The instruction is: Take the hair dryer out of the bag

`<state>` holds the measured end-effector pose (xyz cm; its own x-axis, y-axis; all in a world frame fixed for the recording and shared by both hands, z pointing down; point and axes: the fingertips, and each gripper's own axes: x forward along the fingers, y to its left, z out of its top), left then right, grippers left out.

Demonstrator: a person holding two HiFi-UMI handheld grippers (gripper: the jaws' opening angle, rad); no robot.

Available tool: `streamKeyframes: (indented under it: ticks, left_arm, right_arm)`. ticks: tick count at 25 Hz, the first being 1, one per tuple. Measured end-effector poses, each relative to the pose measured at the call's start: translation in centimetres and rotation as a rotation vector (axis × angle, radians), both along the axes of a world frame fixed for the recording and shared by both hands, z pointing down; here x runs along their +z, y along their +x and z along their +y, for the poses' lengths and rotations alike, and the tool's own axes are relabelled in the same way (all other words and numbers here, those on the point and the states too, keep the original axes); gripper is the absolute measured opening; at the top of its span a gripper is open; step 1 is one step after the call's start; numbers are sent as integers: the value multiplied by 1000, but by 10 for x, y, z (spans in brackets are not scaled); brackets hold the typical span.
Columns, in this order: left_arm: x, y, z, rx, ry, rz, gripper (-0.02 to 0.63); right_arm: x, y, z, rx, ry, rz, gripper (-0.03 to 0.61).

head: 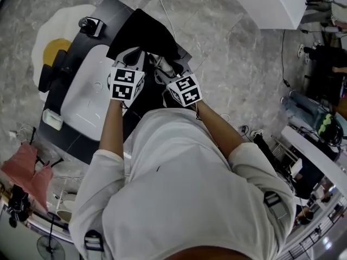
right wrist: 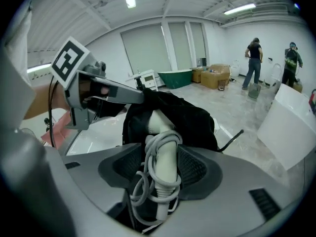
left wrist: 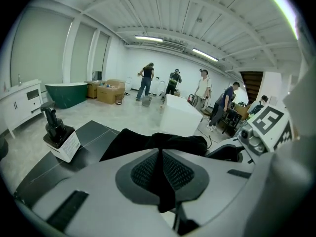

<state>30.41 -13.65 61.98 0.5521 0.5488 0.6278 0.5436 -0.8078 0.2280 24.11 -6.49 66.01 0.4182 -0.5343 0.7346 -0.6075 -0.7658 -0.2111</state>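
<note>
Black table (head: 116, 11); hair dryer (right wrist: 167, 157) handle between right tool (right wrist: 159, 174) jaws

1. The setting was a large, workshop-like open hall, with strip lights (left wrist: 148, 38) on a white beamed ceiling.
2. A green bathtub (left wrist: 66, 94) and cardboard boxes (left wrist: 109, 91) stood on the marble-patterned floor (head: 238, 58).
3. Several people (left wrist: 146, 81) stood at the far wall.

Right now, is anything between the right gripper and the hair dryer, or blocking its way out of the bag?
Nothing is between them: the hair dryer's handle, cord wound round it, sits between the right gripper's jaws. The rest lies inside the black bag, whose cloth wraps it; the left gripper pinches that cloth.
</note>
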Motion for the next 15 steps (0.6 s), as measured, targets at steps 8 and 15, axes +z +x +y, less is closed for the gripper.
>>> streamKeyframes:
  ticks: [8, 15]
  left_arm:
    - [3, 1, -3, 18, -72, -9, 34]
    - [7, 0, -4, 35, -122, -21, 34]
  right_arm:
    - [32, 8, -10, 35, -48, -92, 277]
    - [51, 14, -19, 57, -56, -139, 317]
